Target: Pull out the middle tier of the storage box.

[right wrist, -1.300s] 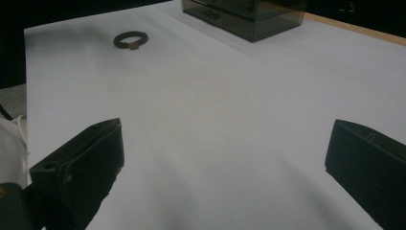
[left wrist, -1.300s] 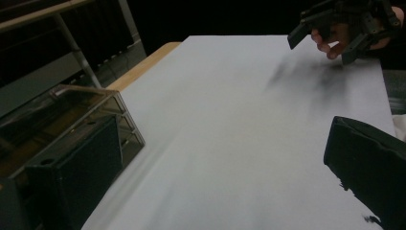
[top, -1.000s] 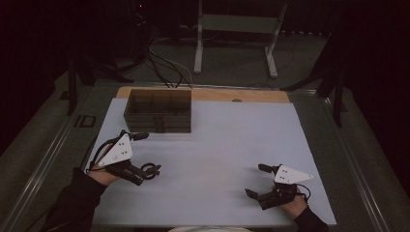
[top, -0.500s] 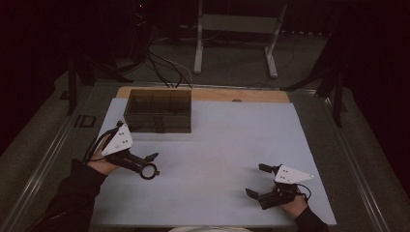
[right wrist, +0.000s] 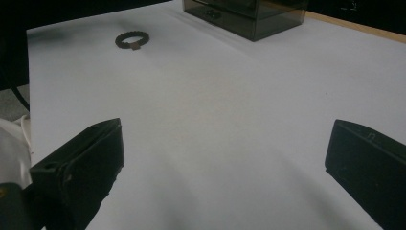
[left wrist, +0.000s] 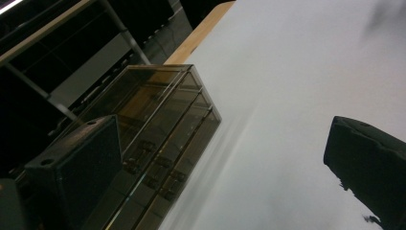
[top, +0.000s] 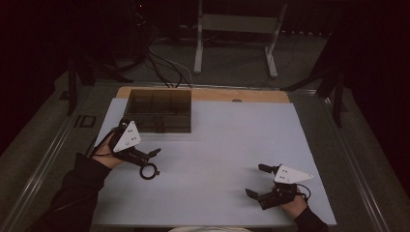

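Note:
A small dark beaded bracelet (top: 149, 171) lies flat on the white sheet (top: 222, 140); it also appears far off in the right gripper view, bracelet (right wrist: 131, 40). My left gripper (top: 151, 158) hovers just beyond it, open, with nothing between the jaws; in its own view, the left gripper (left wrist: 220, 182) looks past a smoked clear compartment box (left wrist: 158, 124). That box (top: 160, 110) stands at the sheet's far left. Near the front right, my right gripper (top: 256, 180) rests open and empty, and the right gripper (right wrist: 220, 167) faces bare sheet.
Small dark items lie in the box's near compartments (left wrist: 143, 155). A wooden table edge (top: 251, 94) runs along the back. Cables (top: 159, 58) and a metal stand (top: 232, 29) are on the floor beyond. The box (right wrist: 244, 14) is far from the right gripper.
My left gripper has swung up and away toward the box, tilting as it went, and the bracelet now lies uncovered on the sheet. The right gripper has stayed put.

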Demonstrator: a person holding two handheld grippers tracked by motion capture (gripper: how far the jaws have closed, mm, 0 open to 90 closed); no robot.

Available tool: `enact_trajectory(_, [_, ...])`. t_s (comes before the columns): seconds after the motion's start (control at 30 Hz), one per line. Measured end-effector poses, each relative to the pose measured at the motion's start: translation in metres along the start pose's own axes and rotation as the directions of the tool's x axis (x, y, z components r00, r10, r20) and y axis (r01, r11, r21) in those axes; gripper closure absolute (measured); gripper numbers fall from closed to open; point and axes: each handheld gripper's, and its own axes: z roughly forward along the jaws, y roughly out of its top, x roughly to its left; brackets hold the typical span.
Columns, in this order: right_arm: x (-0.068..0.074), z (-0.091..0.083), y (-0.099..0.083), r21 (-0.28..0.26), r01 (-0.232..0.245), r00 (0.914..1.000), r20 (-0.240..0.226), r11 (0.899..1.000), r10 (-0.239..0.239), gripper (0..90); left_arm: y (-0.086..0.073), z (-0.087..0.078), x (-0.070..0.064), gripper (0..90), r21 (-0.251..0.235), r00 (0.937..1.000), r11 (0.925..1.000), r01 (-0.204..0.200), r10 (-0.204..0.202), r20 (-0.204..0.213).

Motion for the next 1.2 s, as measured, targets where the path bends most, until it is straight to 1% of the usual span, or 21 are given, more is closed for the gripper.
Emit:
enact_trajectory(0.07, [0.0,0.0,0.0,0.001,0.002,1.0,0.002,1.0,-0.002,0.0,-0.002,0.002,-0.001,0.8,0.025,0.9993,0.9995,-0.02,0.021,-0.029])
enact_trajectory(0.2, [0.0,0.0,0.0,0.001,-0.002,1.0,0.001,1.0,0.002,0.0,-0.004,0.008,-0.003,0.8,0.088,0.9982,0.9953,-0.04,0.044,-0.04])
enact_trajectory(0.4, [0.0,0.001,0.0,0.006,-0.003,1.0,0.0,1.0,0.003,0.0,-0.006,0.016,-0.004,0.8,0.175,0.9942,0.9824,-0.066,0.079,-0.072])
enact_trajectory(0.53, [-0.001,0.001,-0.001,0.005,-0.009,1.0,0.0,1.0,0.009,0.0,-0.003,0.022,-0.006,0.8,0.211,0.9869,0.9726,-0.097,0.122,-0.106])
enact_trajectory(0.6, [0.0,0.001,0.0,0.007,-0.007,1.0,0.0,1.0,0.007,0.0,0.0,0.025,-0.01,0.8,0.236,0.9772,0.9617,-0.139,0.172,-0.124])
enact_trajectory(0.63, [0.0,0.001,0.0,0.007,-0.003,1.0,-0.003,1.0,0.003,0.0,0.001,0.027,-0.011,0.9,0.245,0.9777,0.9602,-0.134,0.168,-0.125])
enact_trajectory(0.67, [0.001,0.001,-0.001,0.008,-0.003,1.0,-0.004,1.0,0.003,0.0,0.002,0.028,-0.014,0.9,0.26,0.9647,0.9515,-0.164,0.21,-0.159])
enact_trajectory(0.7, [0.0,0.001,-0.001,0.009,-0.001,1.0,-0.002,1.0,0.001,0.0,0.002,0.029,-0.016,0.9,0.277,0.957,0.9407,-0.195,0.245,-0.156])
enact_trajectory(0.73, [0.0,0.001,-0.001,0.006,-0.004,1.0,-0.001,1.0,0.004,0.0,0.002,0.031,-0.016,0.9,0.291,0.9589,0.9393,-0.182,0.235,-0.159])
enact_trajectory(0.77, [0.0,0.001,-0.001,0.005,-0.011,0.9999,-0.001,1.0,0.011,0.0,0.001,0.033,-0.017,0.9,0.305,0.944,0.9306,-0.202,0.268,-0.192])
enact_trajectory(0.8, [0.0,0.0,-0.001,0.004,-0.012,0.9999,0.001,1.0,0.012,0.0,0.0,0.035,-0.018,0.9,0.331,0.9384,0.9167,-0.224,0.295,-0.181])
enact_trajectory(0.83, [-0.001,0.0,-0.001,0.003,-0.014,0.9999,-0.001,1.0,0.014,0.0,-0.001,0.036,-0.018,0.9,0.341,0.9396,0.9134,-0.222,0.294,-0.176])
enact_trajectory(0.87, [-0.001,0.0,-0.001,0.004,-0.014,0.9999,-0.001,1.0,0.014,0.0,-0.002,0.038,-0.02,0.9,0.346,0.9264,0.9067,-0.241,0.321,-0.196])
enact_trajectory(0.9, [0.0,0.0,-0.001,0.002,-0.011,0.9999,-0.001,1.0,0.011,0.0,-0.003,0.039,-0.021,0.9,0.363,0.9184,0.894,-0.263,0.347,-0.19])
enact_trajectory(0.93, [0.0,0.0,0.0,0.003,-0.01,0.9999,-0.002,1.0,0.01,0.0,-0.002,0.04,-0.021,0.9,0.367,0.9195,0.894,-0.258,0.343,-0.191])
enact_trajectory(0.97, [0.0,0.0,0.0,0.003,-0.008,1.0,-0.002,1.0,0.008,0.0,-0.002,0.041,-0.021,0.9,0.371,0.9149,0.8944,-0.25,0.343,-0.212])
enact_trajectory(1.03, [0.0,0.0,0.0,0.004,-0.006,1.0,-0.001,1.0,0.006,0.0,-0.004,0.044,-0.024,1.0,0.412,0.8902,0.8618,-0.296,0.405,-0.209])
enact_trajectory(1.07, [0.0,0.0,0.0,0.004,-0.008,1.0,-0.004,1.0,0.008,0.0,-0.005,0.046,-0.024,0.9,0.416,0.8888,0.8621,-0.29,0.403,-0.217])
enact_trajectory(1.1, [0.0,0.0,0.0,0.004,-0.008,1.0,-0.004,1.0,0.008,0.0,-0.007,0.048,-0.025,0.9,0.424,0.877,0.853,-0.304,0.424,-0.225])
enact_trajectory(1.13, [0.0,0.0,0.0,0.005,-0.006,1.0,-0.002,1.0,0.006,0.0,-0.009,0.05,-0.027,0.9,0.448,0.8595,0.8327,-0.326,0.458,-0.227])
enact_trajectory(1.2, [0.001,0.0,0.0,0.002,-0.009,0.9999,-0.008,1.0,0.009,0.0,-0.012,0.054,-0.028,1.0,0.477,0.8395,0.8125,-0.335,0.487,-0.241])
